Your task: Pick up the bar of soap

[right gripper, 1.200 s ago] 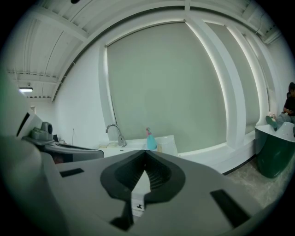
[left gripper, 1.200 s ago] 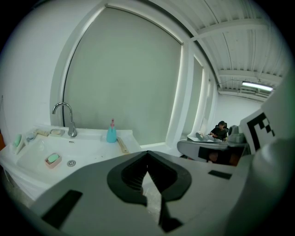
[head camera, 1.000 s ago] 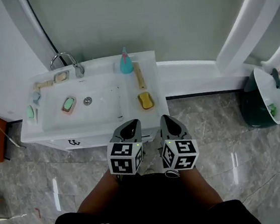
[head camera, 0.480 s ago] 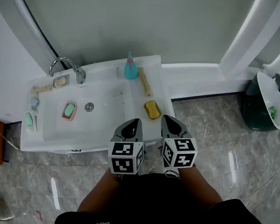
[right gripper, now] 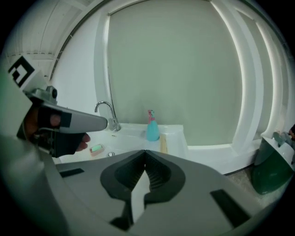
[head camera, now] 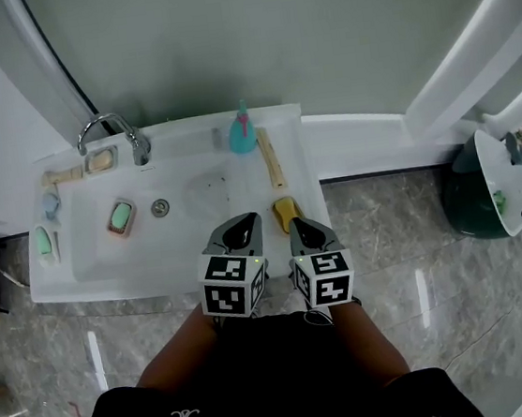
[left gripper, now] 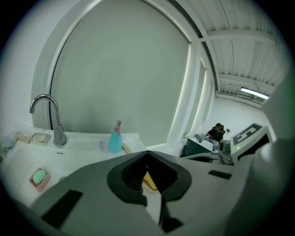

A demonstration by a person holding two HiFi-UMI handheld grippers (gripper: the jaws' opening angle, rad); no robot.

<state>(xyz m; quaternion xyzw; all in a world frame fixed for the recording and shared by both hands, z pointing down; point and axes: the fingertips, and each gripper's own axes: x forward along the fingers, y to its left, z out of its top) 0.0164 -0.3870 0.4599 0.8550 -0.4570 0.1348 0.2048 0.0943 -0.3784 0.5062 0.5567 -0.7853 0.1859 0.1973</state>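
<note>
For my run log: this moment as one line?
left gripper: shut, empty | right gripper: shut, empty | green soap: in sink, untouched

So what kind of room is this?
Most likely a bathroom: there is a white sink with a curved metal tap, a green bar of soap lying in it, and a teal pump bottle at the back.

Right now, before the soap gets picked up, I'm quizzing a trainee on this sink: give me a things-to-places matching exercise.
Things: 1 green soap bar; 2 teal bottle; 3 yellow block; 4 faucet.
Places: A back rim of the sink, right of centre; B in a pink dish inside the sink; C back rim, left of centre; D right rim, near the front.
Pairs: 1-B; 2-A; 3-D; 4-C.
</note>
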